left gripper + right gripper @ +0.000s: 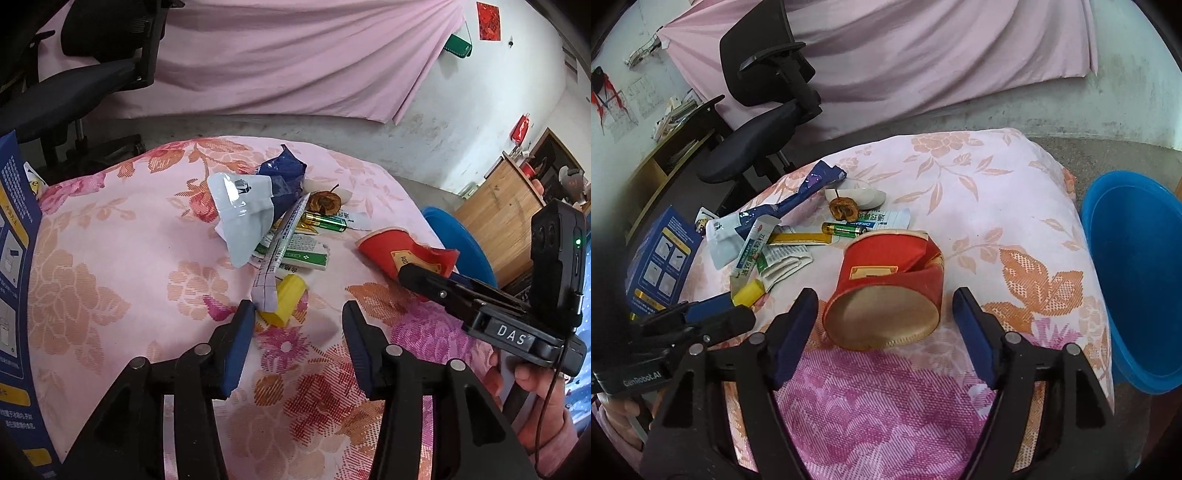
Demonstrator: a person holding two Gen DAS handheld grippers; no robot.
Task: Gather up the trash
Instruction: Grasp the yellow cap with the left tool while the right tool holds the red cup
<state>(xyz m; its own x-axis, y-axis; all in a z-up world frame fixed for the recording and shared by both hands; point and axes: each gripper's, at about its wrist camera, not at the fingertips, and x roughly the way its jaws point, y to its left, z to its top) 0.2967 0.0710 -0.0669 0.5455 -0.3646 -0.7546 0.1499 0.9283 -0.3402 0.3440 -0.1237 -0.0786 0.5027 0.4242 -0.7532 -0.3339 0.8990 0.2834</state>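
Note:
Trash lies on a floral pink cloth (122, 258). My left gripper (298, 314) is open, its fingers just short of a yellow cap (286, 301) on a squeezed tube (282, 245). Behind lie a white wrapper (242, 218), a blue wrapper (284, 177), a green battery (327, 222) and a dried fruit (325, 203). My right gripper (885, 301) is open around the base of a crushed red paper cup (890, 288), which lies on its side; the cup (397, 254) also shows in the left wrist view.
A blue plastic basin (1137, 273) stands off the table's right edge. A blue carton (661, 254) stands at the left edge. A black office chair (764, 122) and a pink drape (923, 55) are behind the table.

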